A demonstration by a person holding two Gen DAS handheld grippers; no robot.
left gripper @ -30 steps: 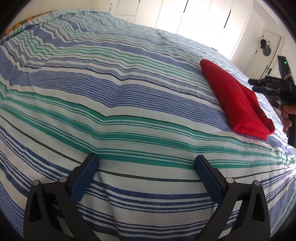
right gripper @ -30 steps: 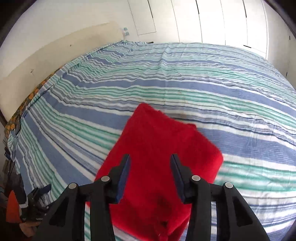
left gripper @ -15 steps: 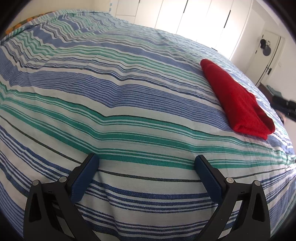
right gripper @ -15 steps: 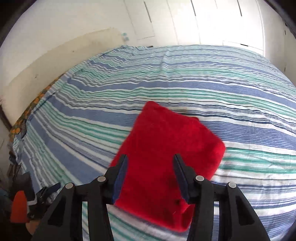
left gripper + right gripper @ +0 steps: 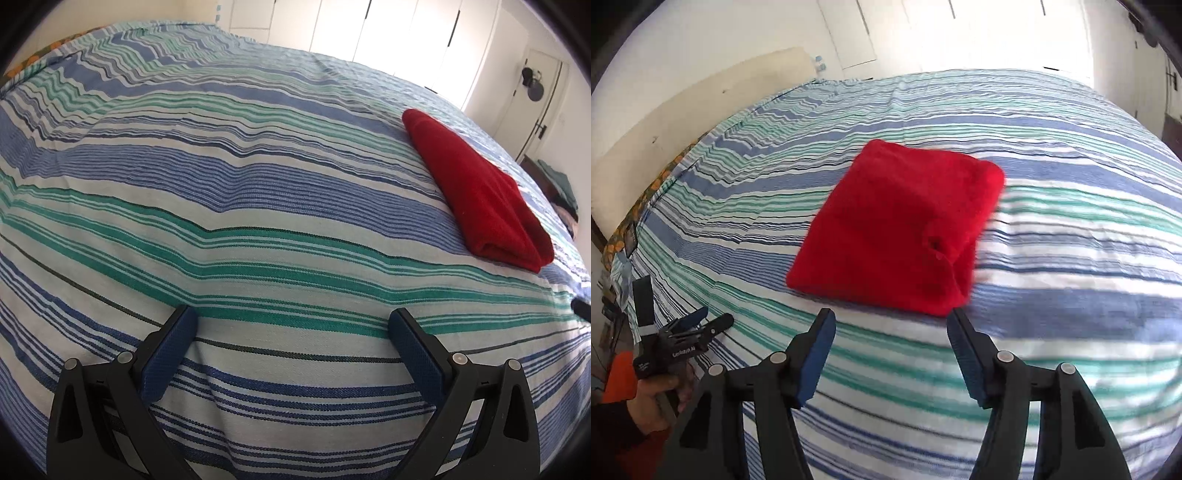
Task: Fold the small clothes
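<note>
A red garment [image 5: 897,225] lies folded into a thick rectangle on the striped bed cover [image 5: 1071,229]. In the left wrist view it [image 5: 476,192] sits at the far right of the bed. My right gripper [image 5: 891,332] is open and empty, just short of the garment's near edge and above the cover. My left gripper [image 5: 291,332] is open and empty over bare cover, well to the left of the garment. It also shows in the right wrist view [image 5: 690,325] at the lower left, held in a hand.
The blue, green and white striped bed cover [image 5: 221,184] fills both views. White wardrobe doors [image 5: 388,29] stand behind the bed. A cream headboard [image 5: 701,110] lines the left side. A door [image 5: 532,103] and some folded cloth [image 5: 561,184] are at the right.
My right gripper has drawn back off the red garment and opened wider. It has left the left wrist view except for a tip. The left gripper has stayed put.
</note>
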